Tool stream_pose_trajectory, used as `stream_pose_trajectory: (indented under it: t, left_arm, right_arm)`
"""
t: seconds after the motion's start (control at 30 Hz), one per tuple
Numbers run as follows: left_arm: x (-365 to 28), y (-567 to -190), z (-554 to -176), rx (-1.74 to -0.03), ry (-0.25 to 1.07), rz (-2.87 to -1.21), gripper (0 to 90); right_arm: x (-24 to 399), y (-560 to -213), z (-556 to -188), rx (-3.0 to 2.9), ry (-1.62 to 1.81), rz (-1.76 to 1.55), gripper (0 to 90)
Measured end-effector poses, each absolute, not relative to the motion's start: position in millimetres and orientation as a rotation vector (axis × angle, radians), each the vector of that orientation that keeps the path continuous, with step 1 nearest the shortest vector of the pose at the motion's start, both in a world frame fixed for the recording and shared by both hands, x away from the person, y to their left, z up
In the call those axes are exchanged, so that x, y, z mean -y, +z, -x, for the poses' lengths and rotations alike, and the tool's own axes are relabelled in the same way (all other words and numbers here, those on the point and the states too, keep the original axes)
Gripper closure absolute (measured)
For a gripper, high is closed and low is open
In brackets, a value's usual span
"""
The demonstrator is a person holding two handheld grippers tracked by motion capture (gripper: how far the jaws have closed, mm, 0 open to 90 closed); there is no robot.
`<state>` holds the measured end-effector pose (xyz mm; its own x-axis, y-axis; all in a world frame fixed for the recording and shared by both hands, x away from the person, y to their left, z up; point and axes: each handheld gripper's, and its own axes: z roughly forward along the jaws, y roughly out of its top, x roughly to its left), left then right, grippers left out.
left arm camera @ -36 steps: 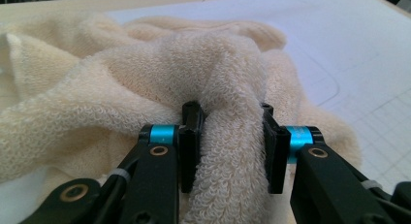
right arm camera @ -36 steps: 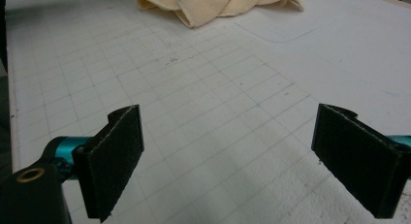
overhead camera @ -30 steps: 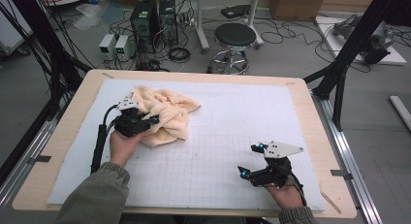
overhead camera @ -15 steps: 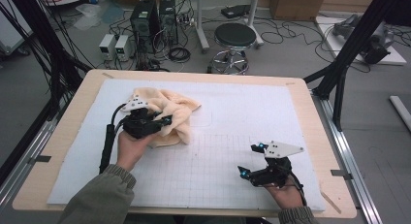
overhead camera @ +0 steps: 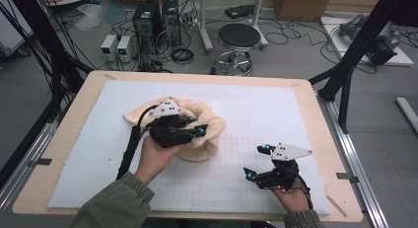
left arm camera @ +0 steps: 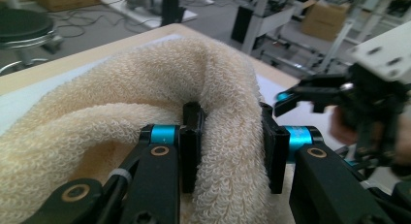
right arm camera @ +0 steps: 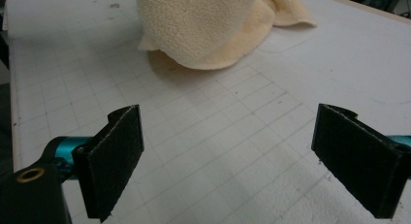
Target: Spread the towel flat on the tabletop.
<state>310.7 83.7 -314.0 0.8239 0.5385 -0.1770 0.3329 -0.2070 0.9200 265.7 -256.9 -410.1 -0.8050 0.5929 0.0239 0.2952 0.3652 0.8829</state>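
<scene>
A cream terry towel (overhead camera: 207, 134) lies bunched near the middle of the white gridded mat (overhead camera: 276, 104). My left gripper (overhead camera: 194, 129) is shut on a thick fold of the towel (left arm camera: 228, 136), pinched between both black pads and lifted off the mat. My right gripper (overhead camera: 255, 161) rests low near the front right of the mat, open, with nothing between its pads (right arm camera: 116, 156). In the right gripper view the towel (right arm camera: 213, 25) hangs just above the mat, ahead of the jaws. In the left gripper view the right gripper (left arm camera: 358, 103) appears farther off.
The mat covers a wooden table (overhead camera: 315, 114). Beyond the far edge stand a black stool (overhead camera: 239, 38), computer towers (overhead camera: 155, 16) and loose cables on the floor. Black frame posts (overhead camera: 360, 50) rise at the right. Bare mat lies right of the towel.
My left gripper has carried the towel fold rightward toward the mat's middle, bunching the towel into a mound. The right gripper has stayed in place, open.
</scene>
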Motion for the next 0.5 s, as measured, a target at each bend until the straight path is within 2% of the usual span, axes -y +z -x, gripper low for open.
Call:
stream_pose_trajectory:
  t: [0.13, 0.23, 0.4, 0.5]
  left_arm:
    - [-66, -308, -299, -0.604, 0.187, -1.803, 68.1]
    - [-56, -319, -294, -0.584, 0.206, -1.853, 67.7]
    - [-62, -367, -280, -0.637, 0.185, -1.927, 66.1]
    - [-74, -381, -273, -0.663, 0.184, -1.937, 63.1]
  right_arm:
    - [258, -409, -265, -2.320, 1.426, -0.790, 10.6]
    - [259, -409, -265, -2.323, 1.426, -0.786, 10.7]
    - [258, -410, -266, -2.331, 1.431, -0.787, 10.6]
    - [256, -408, -267, -2.335, 1.452, -0.779, 10.7]
